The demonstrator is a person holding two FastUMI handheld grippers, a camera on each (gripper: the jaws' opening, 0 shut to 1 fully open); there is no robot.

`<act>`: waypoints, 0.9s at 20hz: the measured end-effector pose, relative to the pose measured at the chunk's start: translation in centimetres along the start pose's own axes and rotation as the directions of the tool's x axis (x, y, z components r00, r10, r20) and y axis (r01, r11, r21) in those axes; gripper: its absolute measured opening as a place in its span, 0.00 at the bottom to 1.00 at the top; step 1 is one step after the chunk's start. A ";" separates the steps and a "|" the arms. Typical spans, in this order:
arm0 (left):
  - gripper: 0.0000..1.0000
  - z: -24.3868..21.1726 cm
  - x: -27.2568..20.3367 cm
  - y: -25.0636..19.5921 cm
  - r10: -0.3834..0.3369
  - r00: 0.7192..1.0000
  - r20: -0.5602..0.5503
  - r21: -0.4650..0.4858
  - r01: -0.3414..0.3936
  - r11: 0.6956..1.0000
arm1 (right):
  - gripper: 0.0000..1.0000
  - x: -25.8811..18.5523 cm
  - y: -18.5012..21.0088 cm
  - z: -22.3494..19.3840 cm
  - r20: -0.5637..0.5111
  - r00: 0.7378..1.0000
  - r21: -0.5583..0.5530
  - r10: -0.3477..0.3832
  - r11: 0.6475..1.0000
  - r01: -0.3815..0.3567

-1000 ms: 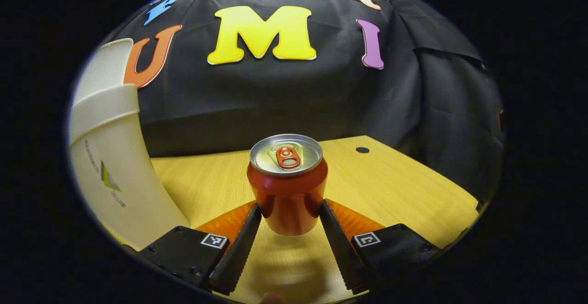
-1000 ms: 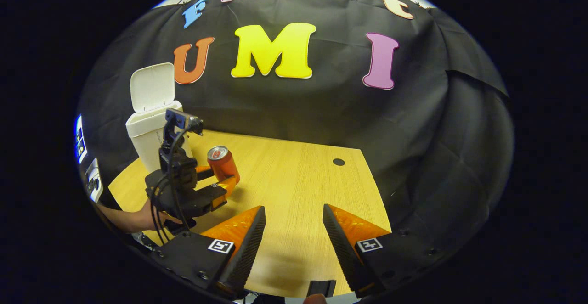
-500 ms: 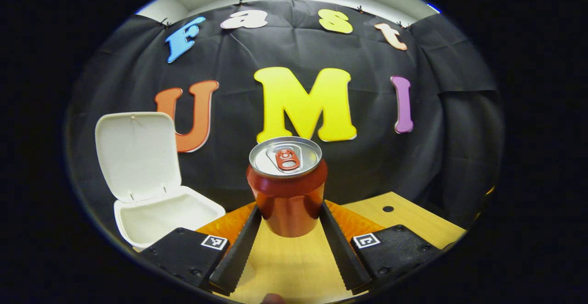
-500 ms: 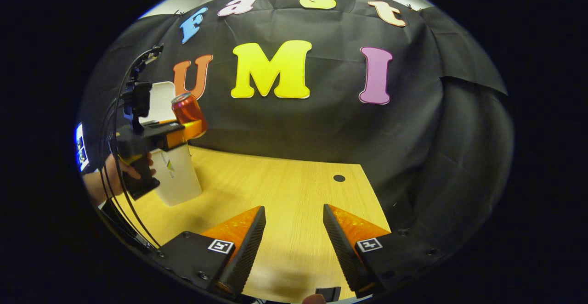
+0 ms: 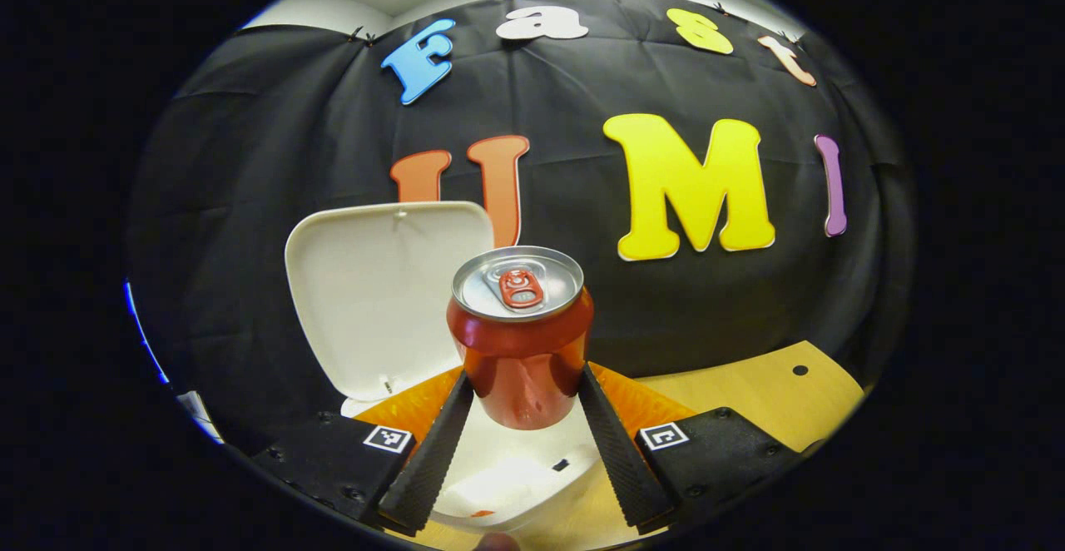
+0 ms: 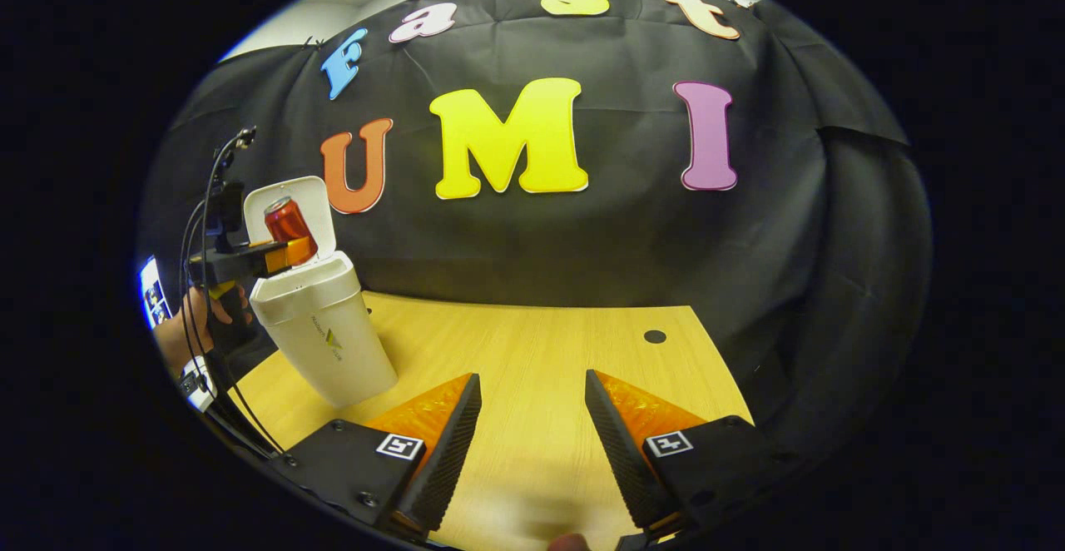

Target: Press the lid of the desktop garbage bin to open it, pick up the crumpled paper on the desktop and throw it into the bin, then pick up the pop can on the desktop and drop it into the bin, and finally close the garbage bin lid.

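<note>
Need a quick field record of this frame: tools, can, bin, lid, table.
left tool: shut on the pop can, held over the open bin
pop can: upright, red, clamped low on its body
bin: white, standing on the table at its left side
lid: flipped up, open
bin interior: pale, contents unclear
right tool: open, empty, above the table
table: wooden, small dark hole near the far right
</note>
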State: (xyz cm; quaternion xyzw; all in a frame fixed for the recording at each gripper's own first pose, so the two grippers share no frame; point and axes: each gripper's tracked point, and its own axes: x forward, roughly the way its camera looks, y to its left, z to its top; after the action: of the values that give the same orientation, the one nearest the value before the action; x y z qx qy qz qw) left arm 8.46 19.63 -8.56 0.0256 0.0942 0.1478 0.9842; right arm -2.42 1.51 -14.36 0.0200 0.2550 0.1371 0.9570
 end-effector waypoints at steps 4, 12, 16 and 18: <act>0.85 -2.1 0.6 2.8 0.098 0.993 -0.063 -0.005 -0.098 0.995 | 0.80 0.0 0.4 0.1 -0.008 1.000 -0.009 0.009 1.000 -0.009; 0.99 -0.8 -1.4 2.4 0.172 0.984 -0.056 -0.072 -0.175 0.982 | 0.81 -0.4 -0.7 -0.2 -0.016 1.000 -0.020 0.012 1.000 -0.012; 0.99 3.0 -3.0 1.5 0.249 0.968 0.000 -0.145 -0.247 0.958 | 0.81 -0.5 -1.6 0.3 -0.012 1.000 -0.018 0.024 1.000 -0.024; 0.99 6.2 -2.8 1.3 0.286 0.956 0.059 -0.167 -0.273 0.947 | 0.81 -0.5 -2.1 0.6 -0.006 1.000 -0.024 0.030 0.999 -0.030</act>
State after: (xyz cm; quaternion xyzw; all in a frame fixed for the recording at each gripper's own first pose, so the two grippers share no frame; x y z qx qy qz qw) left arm 6.65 19.95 -1.88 -0.0328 0.0368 0.2916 0.9553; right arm -1.96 -0.60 -13.81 0.0118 0.2554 0.1545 0.9543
